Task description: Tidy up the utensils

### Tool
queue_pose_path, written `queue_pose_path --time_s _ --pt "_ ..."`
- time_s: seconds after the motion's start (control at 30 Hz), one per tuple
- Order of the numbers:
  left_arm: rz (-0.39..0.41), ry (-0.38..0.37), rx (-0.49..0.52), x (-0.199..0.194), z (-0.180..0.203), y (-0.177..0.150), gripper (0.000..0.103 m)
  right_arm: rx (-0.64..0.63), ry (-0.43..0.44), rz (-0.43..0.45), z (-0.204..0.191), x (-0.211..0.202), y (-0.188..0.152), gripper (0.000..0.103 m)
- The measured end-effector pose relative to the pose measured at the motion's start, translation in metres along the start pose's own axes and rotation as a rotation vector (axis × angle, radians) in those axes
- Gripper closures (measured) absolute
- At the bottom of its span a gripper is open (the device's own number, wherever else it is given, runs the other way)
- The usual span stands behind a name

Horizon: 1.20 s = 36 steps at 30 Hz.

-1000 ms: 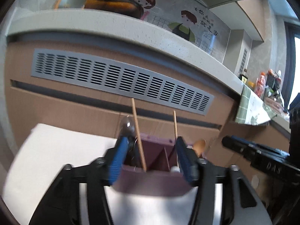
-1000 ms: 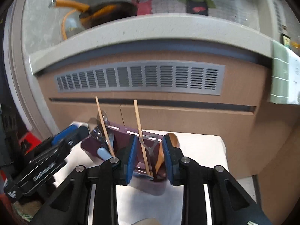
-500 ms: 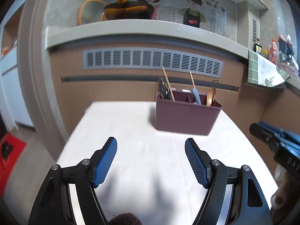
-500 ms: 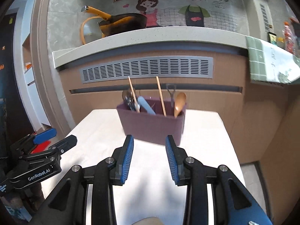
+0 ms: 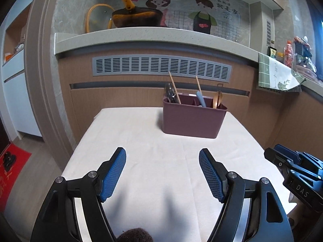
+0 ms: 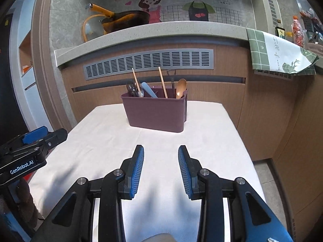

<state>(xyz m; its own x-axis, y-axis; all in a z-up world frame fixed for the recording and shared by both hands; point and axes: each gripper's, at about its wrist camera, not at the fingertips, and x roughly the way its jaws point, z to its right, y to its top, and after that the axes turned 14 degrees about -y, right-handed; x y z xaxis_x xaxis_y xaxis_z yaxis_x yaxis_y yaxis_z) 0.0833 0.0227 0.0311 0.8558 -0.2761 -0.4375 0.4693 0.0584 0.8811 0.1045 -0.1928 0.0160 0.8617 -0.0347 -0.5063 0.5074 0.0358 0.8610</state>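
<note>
While each gripper (image 5: 162, 173) (image 6: 160, 168) gapes empty, the purple caddy (image 6: 155, 112) holds chopsticks (image 6: 162, 81), spoons (image 6: 181, 87) and a blue-handled utensil (image 6: 149, 89).

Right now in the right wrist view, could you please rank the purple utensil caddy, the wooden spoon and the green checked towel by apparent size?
1. Purple utensil caddy and green checked towel: too alike to rank.
2. Wooden spoon, clearly smallest.

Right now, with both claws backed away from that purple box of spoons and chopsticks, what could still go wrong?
The two chopsticks lean loosely and stand far above the utensil holder; a bump might tip them out. The holder stands near the table's far edge, so a push could slide it off. Both the left gripper and right gripper are open and empty.
</note>
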Motion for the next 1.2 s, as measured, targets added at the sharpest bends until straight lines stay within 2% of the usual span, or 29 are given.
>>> queue_pose_path --time_s 1.2 --pt "-0.047 -0.043 0.008 0.0088 -0.0022 -0.0003 0.028 -0.015 0.006 -0.001 -0.003 -0.0032 0.0002 0.068"
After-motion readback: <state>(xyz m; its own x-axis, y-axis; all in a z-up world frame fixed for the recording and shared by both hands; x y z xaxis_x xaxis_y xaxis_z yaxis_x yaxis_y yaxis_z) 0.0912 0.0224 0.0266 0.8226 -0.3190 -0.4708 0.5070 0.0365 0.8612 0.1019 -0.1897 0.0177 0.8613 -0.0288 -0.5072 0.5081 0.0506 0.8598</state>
